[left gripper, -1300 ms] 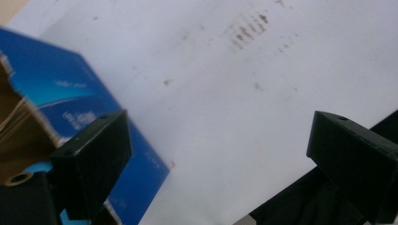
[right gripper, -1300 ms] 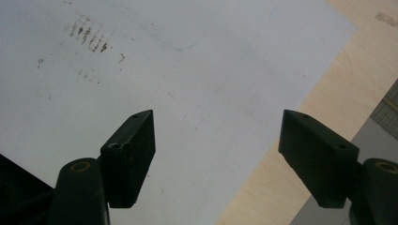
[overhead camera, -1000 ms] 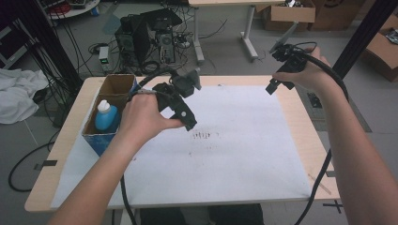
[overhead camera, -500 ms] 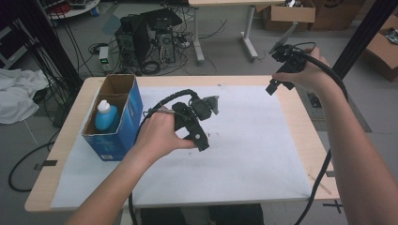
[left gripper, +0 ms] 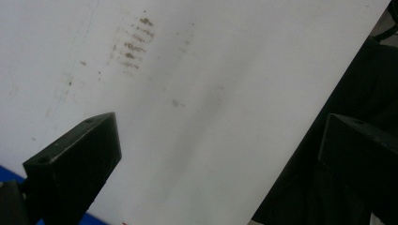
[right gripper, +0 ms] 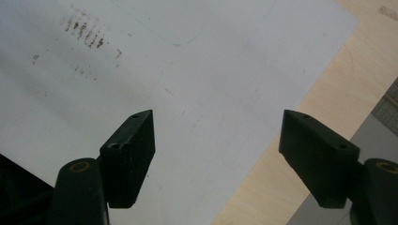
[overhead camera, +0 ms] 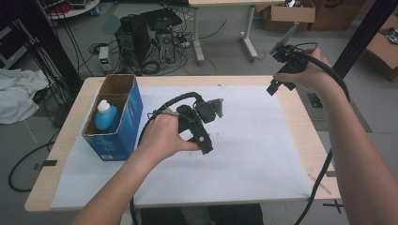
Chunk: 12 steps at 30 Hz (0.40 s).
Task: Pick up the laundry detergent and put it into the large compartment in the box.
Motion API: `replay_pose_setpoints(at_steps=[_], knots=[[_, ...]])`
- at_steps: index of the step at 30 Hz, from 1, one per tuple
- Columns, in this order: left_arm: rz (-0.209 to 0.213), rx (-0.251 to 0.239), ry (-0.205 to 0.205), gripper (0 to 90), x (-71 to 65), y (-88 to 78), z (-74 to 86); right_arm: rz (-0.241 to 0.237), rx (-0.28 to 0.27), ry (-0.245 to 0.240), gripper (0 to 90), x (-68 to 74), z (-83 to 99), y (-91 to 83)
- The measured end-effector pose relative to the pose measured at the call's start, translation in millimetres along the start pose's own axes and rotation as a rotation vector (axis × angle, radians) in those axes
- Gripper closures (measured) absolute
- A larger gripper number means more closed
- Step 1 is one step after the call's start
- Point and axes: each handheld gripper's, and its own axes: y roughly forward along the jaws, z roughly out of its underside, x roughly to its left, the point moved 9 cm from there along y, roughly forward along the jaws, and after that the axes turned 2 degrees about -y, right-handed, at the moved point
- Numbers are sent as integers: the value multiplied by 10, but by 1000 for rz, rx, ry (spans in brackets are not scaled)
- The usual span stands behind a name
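Both pairs of fingers stand wide apart with nothing between them: we see the left gripper's (left gripper: 216,154) blocky black pads (left gripper: 77,154) spread over the sheet (left gripper: 187,93), and the right gripper's (right gripper: 213,154) wedge-shaped pads (right gripper: 133,150), each with small screw holes, spread just as far over the sheet and the table (right gripper: 291,108) edge.

In the high view we find the left gripper (overhead camera: 199,124) held low over the middle of the sheet (overhead camera: 253,140), jaws pointing toward the person, a ribbed black cable arching from it. The right gripper (overhead camera: 286,61) is held up at the far right corner of the table (overhead camera: 70,140), well apart from the left one.

The sheet is matte white, smooth, and covers most of the pale wooden top. On it we make out a patch of short brownish smudges (left gripper: 133,42) in rows, like rubbed marks; the same patch (right gripper: 87,33) shows from the right gripper view. Faint pencil-like lines cross the sheet too.

At the left stands a blue cardboard box (overhead camera: 115,122), open on top, with a blue bottle (overhead camera: 105,117) capped in white inside it. Its print is too small for us to read.
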Motion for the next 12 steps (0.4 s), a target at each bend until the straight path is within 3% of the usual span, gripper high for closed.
replay_pose_setpoints(at_steps=[12], knots=[[12, -1, 0, 1, -26, 2, -12, 0, 3, -2, 274, 1, 39, 5]])
